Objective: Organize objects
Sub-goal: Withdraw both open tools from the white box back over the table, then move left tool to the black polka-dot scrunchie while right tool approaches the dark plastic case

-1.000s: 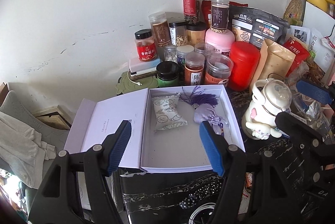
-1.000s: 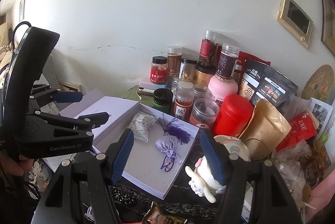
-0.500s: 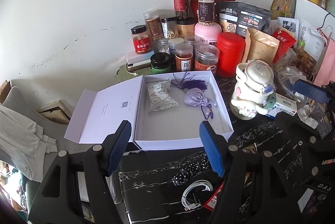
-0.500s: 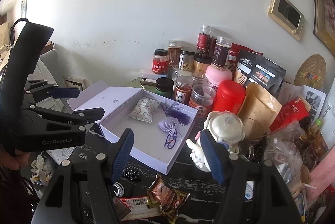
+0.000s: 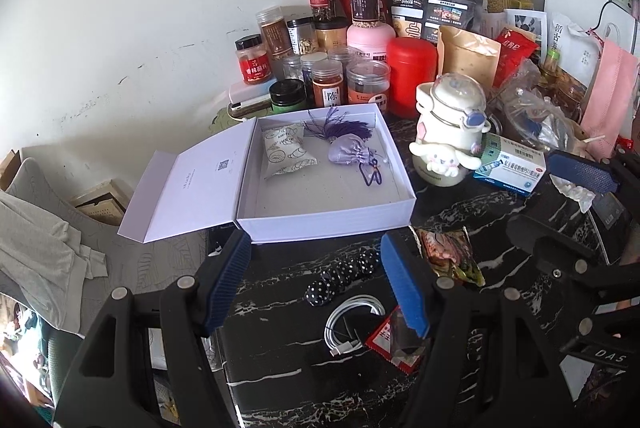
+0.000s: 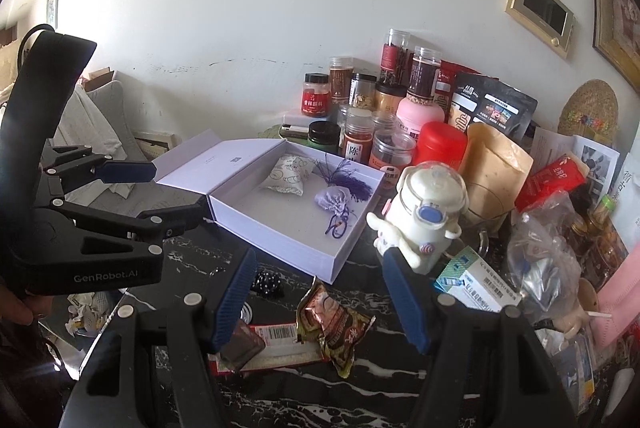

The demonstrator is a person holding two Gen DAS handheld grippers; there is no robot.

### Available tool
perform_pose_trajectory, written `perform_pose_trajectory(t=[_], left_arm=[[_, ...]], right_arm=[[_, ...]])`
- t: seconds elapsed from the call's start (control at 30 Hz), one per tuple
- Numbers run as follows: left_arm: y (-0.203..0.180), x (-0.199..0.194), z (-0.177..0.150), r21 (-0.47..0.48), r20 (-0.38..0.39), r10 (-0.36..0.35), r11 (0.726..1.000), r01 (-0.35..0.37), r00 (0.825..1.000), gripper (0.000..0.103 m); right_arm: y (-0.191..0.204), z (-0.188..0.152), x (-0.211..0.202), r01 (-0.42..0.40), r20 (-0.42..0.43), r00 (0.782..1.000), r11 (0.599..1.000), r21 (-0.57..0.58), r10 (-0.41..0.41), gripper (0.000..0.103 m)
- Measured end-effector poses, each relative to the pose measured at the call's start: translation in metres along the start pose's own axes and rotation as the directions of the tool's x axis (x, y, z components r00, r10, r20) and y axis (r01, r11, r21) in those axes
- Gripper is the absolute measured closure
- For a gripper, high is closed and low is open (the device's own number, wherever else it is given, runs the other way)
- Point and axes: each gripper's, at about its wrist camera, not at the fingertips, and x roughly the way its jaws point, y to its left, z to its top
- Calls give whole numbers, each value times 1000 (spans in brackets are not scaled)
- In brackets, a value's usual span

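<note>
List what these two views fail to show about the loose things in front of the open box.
- Red packet: left wrist view, partly behind the left hand-held gripper finger; print too small.
- White cable: right wrist view, almost wholly hidden by the right hand-held gripper finger.
- Polka-dot item: right wrist view, half hidden; its nature is unclear.
- Medicine box: text too small.

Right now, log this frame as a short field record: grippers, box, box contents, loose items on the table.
left gripper: open, empty, over the table in front of the box
right gripper: open, empty
box: white, lid folded open to the left
box contents: patterned sachet, purple tassel pouch
loose items in front of box: polka-dot scrunchie, white cable, snack packet
right of box: cartoon-dog bottle, medicine box
</note>
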Motion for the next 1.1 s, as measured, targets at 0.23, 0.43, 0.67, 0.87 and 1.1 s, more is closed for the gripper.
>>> perform_pose_trajectory(t=[0.23, 0.43, 0.67, 0.87, 1.1], left_arm=[[-10, -3, -30, 8, -23, -22, 1000, 22, 1000, 37], [-17, -1, -55, 20, -48, -46, 999, 47, 998, 37], [-15, 10, -78, 28, -86, -44, 999, 47, 995, 37], [-14, 22, -91, 37, -115, -68, 997, 72, 991, 37], [-12, 37, -97, 52, -126, -86, 994, 93, 988, 37]], right_arm=[[5, -28, -7, -12, -24, 1000, 1000, 8, 12, 36], [11, -48, -6, -45, -49, 998, 999, 22, 46, 36], [16, -69, 4, -67, -82, 994, 996, 52, 71, 36], [22, -79, 12, -96, -101, 990, 994, 44, 100, 36], [27, -88, 37, -135, -141, 980, 989, 61, 143, 36]])
